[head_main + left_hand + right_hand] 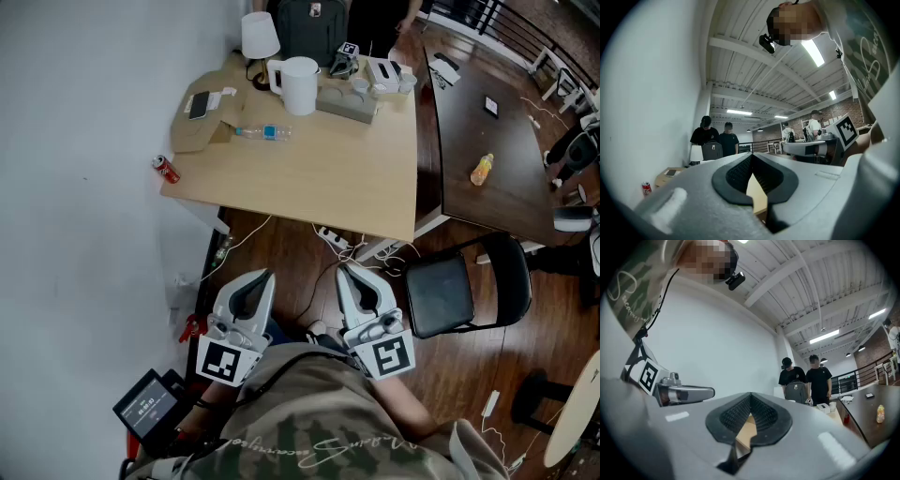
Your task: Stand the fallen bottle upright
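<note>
A clear water bottle with a blue label lies on its side on the light wooden table, toward its far left. Both grippers are held low and close to my body, well short of the table's near edge. My left gripper is shut with nothing in it, its tips meeting in the left gripper view. Beside it, the right gripper is shut and empty too. Neither gripper view shows the bottle.
A white pitcher, a lamp, a phone and small boxes crowd the table's far side. A red can sits at its left corner. A dark table with an orange bottle and a black chair stand right. Two people stand beyond the table.
</note>
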Demonstrator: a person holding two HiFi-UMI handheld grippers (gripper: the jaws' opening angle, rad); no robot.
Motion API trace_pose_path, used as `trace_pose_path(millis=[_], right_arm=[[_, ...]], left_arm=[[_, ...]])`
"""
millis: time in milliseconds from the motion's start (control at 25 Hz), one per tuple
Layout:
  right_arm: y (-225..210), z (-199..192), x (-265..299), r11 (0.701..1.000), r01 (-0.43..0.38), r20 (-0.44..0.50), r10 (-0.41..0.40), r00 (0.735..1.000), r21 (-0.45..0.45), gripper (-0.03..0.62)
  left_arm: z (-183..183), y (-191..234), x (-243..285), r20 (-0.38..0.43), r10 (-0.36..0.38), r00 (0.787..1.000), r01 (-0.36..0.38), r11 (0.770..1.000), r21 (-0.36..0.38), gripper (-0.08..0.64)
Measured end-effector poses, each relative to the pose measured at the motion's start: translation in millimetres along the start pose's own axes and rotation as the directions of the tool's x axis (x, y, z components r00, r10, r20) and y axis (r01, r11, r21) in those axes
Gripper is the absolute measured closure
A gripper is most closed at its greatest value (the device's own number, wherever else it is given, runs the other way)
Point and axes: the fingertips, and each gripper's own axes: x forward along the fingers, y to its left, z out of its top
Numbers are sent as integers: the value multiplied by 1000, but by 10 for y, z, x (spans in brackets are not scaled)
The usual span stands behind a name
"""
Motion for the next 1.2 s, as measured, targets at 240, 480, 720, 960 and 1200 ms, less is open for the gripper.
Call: trace_pose_path(millis=[240, 480, 720, 960, 1200], right_arm=[[-60, -116, 77, 1000, -25, -17, 25, 1000, 20, 588], [-247, -252, 266, 999, 11, -55, -9, 998, 42, 588], [-358, -266, 690, 1000, 24, -72, -23, 997, 15, 588], [-518, -344, 1257, 999, 41, -101, -40, 994, 3, 588], [-433, -341, 1985, 1000, -10, -106, 9, 994, -11, 588]], left_arm=[[-103, 108, 63, -18, 22, 1000, -22, 1000, -7, 558], [-159, 310, 266, -4, 12, 1000, -12, 1000, -9, 560], [-129, 702, 607, 17, -23, 1000, 24, 999, -24, 560], [-96, 1159, 983, 26, -46, 999, 46, 999, -23, 560], [18, 1822, 1220, 76, -35, 996, 40, 997, -63, 560]])
